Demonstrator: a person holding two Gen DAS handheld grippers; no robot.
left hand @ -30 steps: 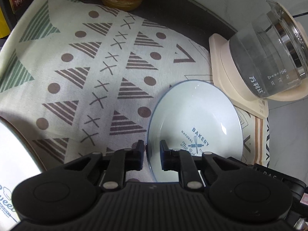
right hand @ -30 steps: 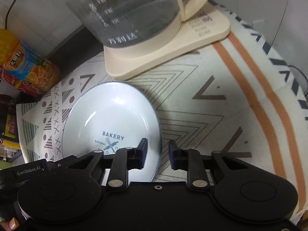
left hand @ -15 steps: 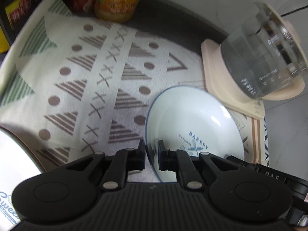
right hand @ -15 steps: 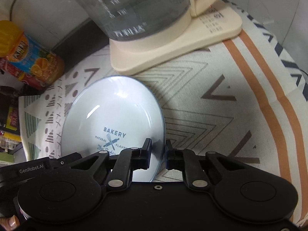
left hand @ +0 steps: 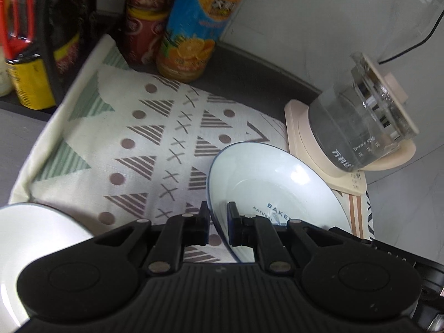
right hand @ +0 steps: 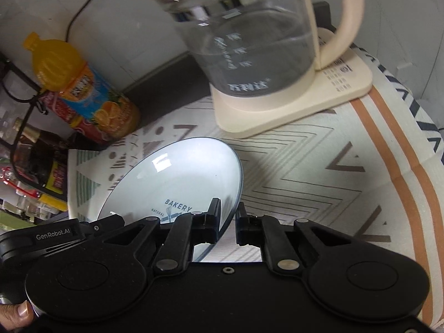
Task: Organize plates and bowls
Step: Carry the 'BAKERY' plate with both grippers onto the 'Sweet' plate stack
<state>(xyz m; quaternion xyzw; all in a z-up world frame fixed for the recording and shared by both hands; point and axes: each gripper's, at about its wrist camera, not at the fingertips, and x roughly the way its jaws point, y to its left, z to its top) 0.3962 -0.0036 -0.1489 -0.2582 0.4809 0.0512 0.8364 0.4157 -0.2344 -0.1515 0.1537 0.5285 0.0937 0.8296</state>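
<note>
Both grippers clamp the same white plate (left hand: 277,183) by opposite rims: the left gripper (left hand: 217,223) pinches the rim edge between its fingers, the right gripper (right hand: 227,223) the far one. The plate spans between them, tilted above the patterned cloth (left hand: 155,144), just short of the kettle (right hand: 258,47) ahead.

Dim, cool indoor lighting from above. Bright specular glare on the bakery plate (left hand: 277,183) (right hand: 177,177) and overexposure on the second white plate (left hand: 36,238). Motion blur on the glass kettle (right hand: 249,44) and orange juice bottle (left hand: 199,25). Strong fisheye curvature at edges; soft shadow on the patterned cloth (right hand: 305,166).
</note>
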